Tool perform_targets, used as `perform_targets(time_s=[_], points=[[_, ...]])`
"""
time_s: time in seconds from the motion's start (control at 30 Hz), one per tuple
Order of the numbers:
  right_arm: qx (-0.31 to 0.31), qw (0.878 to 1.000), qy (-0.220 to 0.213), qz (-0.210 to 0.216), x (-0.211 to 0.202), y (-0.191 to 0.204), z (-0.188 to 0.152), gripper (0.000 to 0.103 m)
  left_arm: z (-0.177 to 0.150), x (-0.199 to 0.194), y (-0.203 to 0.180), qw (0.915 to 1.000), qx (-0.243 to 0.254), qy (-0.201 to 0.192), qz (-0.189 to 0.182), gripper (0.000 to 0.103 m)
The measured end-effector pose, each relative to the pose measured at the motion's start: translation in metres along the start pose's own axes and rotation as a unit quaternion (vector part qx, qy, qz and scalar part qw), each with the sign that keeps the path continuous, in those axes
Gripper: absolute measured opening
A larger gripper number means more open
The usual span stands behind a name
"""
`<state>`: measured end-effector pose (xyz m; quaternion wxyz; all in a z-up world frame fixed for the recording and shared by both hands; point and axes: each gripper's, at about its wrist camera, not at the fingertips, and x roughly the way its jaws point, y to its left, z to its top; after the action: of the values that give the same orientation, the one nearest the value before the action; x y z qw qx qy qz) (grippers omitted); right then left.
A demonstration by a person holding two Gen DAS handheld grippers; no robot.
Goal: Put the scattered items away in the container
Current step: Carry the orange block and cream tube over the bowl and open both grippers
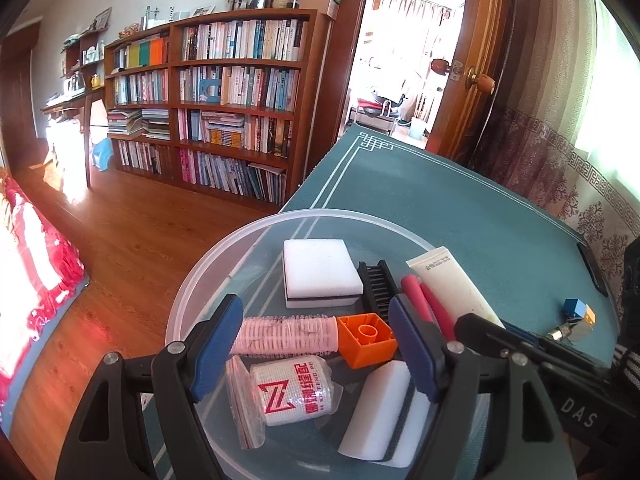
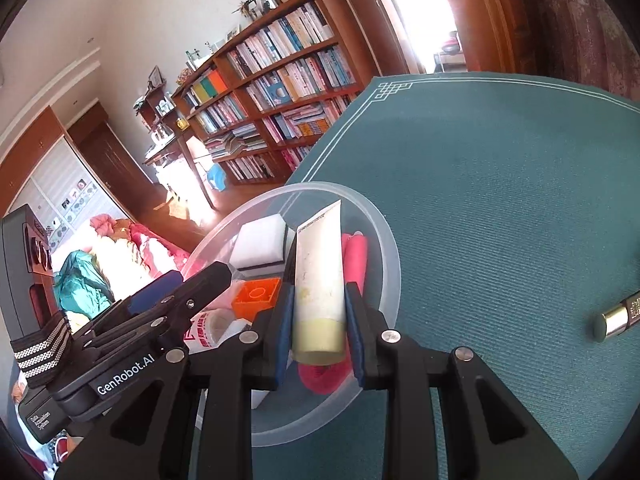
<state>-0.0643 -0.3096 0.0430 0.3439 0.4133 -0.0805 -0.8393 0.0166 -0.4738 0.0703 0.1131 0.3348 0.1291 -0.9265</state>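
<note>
Clamping the white cream tube (image 2: 319, 276) over the clear round container (image 2: 390, 276) on the bench (image 2: 500, 184), the right claw (image 2: 318, 334) grips it near the cap, while the left claw (image 1: 316, 354) hangs spread apart above the thread spool (image 1: 294, 392) inside that container.

Both tongs, left (image 1: 316, 354) and right (image 2: 318, 322), have black linkages, silver rivets, blue pads and white "GenRobot.AI" lettering.

Gold-capped dark cylindrical tube (image 2: 619, 318) cut off by right edge; black ridged comb (image 1: 377, 286) partly hidden behind orange plastic block (image 1: 366, 338).
</note>
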Motion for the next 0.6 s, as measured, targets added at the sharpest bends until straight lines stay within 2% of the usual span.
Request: perform_targets(time_s=[0.17,0.33,0.6], points=[[-0.009,1.000,0.012,0.014,0.002,0.002,-0.004,0.028,-0.002,0.001,0.004,0.9999,-0.010,0.005,0.002,0.080],[-0.032,0.999,0.002,0.006,-0.005,0.008,-0.008,0.028,-0.004,0.002,0.002,0.9999,-0.010,0.011,0.003,0.080],[-0.017,1.000,-0.006,0.007,-0.022,0.003,-0.014,0.028,-0.004,0.001,-0.003,0.9999,-0.005,0.015,0.001,0.080]])
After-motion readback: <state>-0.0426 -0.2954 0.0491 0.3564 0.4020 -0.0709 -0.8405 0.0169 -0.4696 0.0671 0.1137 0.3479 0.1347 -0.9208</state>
